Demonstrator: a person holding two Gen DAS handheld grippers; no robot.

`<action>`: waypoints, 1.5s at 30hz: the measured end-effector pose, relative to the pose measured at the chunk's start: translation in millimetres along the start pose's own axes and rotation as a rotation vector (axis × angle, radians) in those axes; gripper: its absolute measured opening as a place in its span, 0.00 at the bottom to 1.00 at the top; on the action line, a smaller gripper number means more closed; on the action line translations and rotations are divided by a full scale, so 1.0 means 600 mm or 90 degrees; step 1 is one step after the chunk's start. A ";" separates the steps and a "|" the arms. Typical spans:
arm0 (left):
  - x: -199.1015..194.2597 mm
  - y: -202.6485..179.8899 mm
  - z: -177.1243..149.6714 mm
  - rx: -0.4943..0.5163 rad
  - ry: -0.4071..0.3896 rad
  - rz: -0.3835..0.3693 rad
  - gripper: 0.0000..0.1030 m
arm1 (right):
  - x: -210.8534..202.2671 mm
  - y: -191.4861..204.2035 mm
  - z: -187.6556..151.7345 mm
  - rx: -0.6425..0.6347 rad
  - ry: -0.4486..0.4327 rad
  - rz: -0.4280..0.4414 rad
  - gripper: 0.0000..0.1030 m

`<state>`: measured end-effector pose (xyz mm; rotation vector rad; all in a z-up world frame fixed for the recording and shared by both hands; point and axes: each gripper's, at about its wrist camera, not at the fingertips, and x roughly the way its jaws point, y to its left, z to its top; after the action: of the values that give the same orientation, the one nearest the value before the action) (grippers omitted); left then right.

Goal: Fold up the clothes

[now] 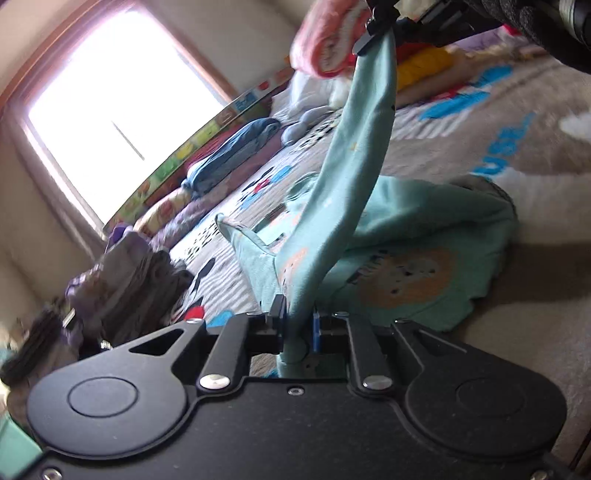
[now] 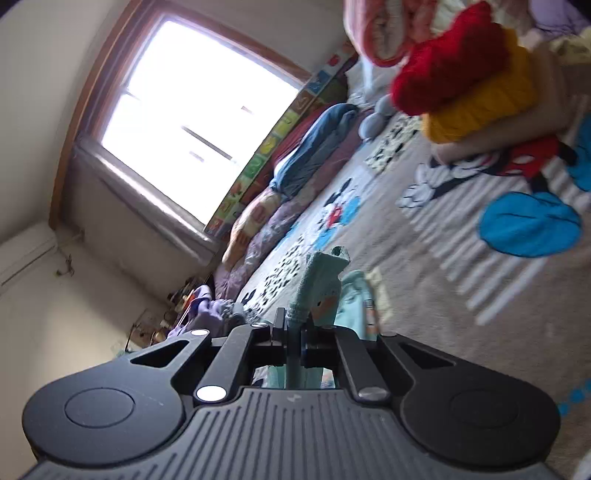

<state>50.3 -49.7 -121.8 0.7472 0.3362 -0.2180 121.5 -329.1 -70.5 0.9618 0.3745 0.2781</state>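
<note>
A mint-green child's garment with a lion print lies partly bunched on the patterned bed cover. My left gripper is shut on one edge of it. A taut strip of the cloth runs up to my right gripper, seen at the top of the left wrist view, shut on the other end. In the right wrist view my right gripper is shut on a green fold that sticks up between the fingers.
The bed cover has cartoon prints. Red and yellow folded items and a pink striped piece lie at the far end. Blue clothing and pillows line the window side. A purple-grey heap lies left.
</note>
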 end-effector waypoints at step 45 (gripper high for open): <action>0.124 0.232 0.010 -0.373 0.040 -0.190 0.22 | -0.009 -0.197 -0.056 0.116 0.034 0.045 0.08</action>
<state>163.6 40.4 -58.3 0.1232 0.5417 -0.3568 110.0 -370.7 -185.6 1.1493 0.4203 0.3382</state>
